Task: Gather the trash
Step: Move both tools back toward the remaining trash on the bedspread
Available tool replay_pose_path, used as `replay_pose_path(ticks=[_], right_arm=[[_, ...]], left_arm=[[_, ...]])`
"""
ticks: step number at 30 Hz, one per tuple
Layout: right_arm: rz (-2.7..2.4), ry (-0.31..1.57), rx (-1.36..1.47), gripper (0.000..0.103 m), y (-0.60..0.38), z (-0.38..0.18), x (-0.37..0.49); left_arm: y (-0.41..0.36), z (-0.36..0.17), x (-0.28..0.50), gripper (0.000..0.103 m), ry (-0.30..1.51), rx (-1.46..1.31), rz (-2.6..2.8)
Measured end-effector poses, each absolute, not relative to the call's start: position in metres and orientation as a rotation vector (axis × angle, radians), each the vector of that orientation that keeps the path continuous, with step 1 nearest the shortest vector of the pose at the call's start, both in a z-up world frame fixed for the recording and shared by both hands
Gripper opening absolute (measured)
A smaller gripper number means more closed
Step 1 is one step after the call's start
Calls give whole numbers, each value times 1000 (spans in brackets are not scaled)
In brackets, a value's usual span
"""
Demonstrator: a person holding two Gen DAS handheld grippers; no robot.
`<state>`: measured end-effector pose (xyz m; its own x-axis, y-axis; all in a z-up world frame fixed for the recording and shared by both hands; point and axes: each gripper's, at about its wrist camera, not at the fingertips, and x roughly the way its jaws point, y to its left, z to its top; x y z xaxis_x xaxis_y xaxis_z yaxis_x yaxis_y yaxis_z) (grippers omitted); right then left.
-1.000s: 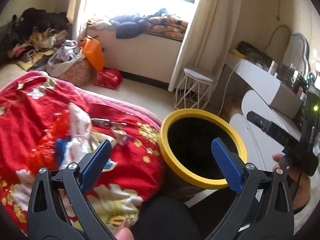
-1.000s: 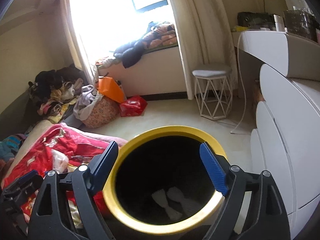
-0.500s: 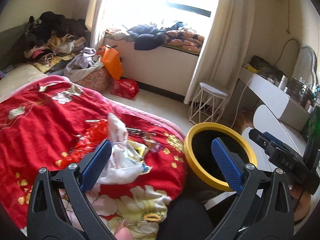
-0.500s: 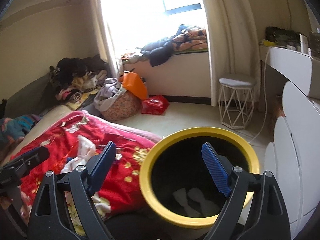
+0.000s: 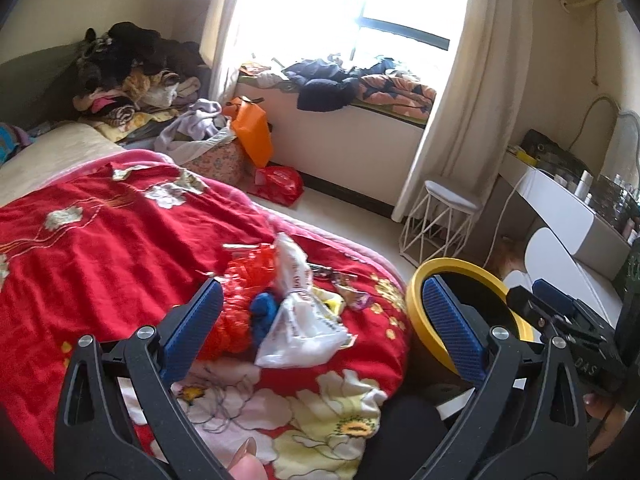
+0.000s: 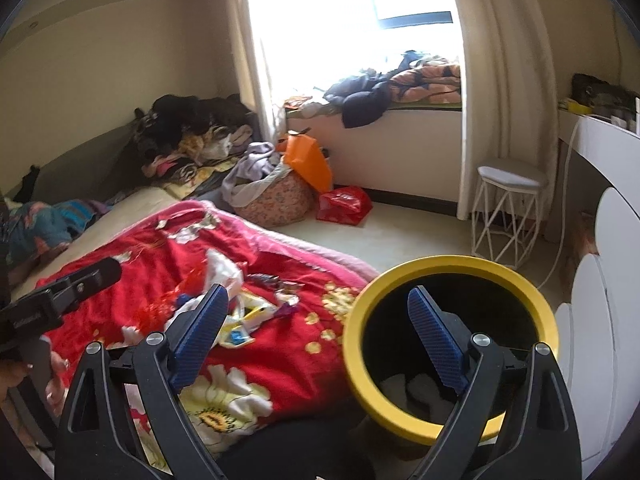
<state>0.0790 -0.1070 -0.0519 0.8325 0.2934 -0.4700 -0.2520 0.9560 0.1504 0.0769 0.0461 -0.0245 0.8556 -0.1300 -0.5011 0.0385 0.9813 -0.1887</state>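
Note:
A heap of trash lies on the red flowered blanket [image 5: 100, 248]: a white plastic bag [image 5: 298, 320], crumpled red plastic [image 5: 240, 280], a blue scrap [image 5: 264, 308] and small wrappers [image 5: 354, 300]. My left gripper [image 5: 322, 300] is open, hanging short of the heap and empty. The yellow-rimmed black bin [image 5: 414, 312] stands on the floor at the bed's corner. In the right wrist view the same heap [image 6: 224, 276] lies left of the bin [image 6: 452, 266], which holds white paper [image 6: 416, 384]. My right gripper [image 6: 318, 304] is over the bin's near edge, its jaws opening and empty.
A white wire stool [image 6: 508, 200] stands beyond the bin by the curtain. A white dresser [image 6: 616, 320] lines the right side. On the floor by the window seat sit a floral basket [image 6: 276, 200], an orange bag [image 6: 310, 162] and a red bag [image 6: 344, 204].
Both views have swung left, from the bin toward the bed. The trash heap now sits between the left fingers, and the bin has slid right in both views. The right jaws stand slightly wider.

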Motion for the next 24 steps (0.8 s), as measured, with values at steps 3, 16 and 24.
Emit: replay_pose_path(ticks=[3,16,24], right_arm=[[315,517,63,89,-94,-53,78],[413,552,-27,89,-45,-62,74],[462,582,-81,89,-21,-71,75]], left_arm=[[57,-27,76,92,538,-181,-69],[103,-42,74,92,562,-234,26],[133,-55,77,92,601,-305,75]])
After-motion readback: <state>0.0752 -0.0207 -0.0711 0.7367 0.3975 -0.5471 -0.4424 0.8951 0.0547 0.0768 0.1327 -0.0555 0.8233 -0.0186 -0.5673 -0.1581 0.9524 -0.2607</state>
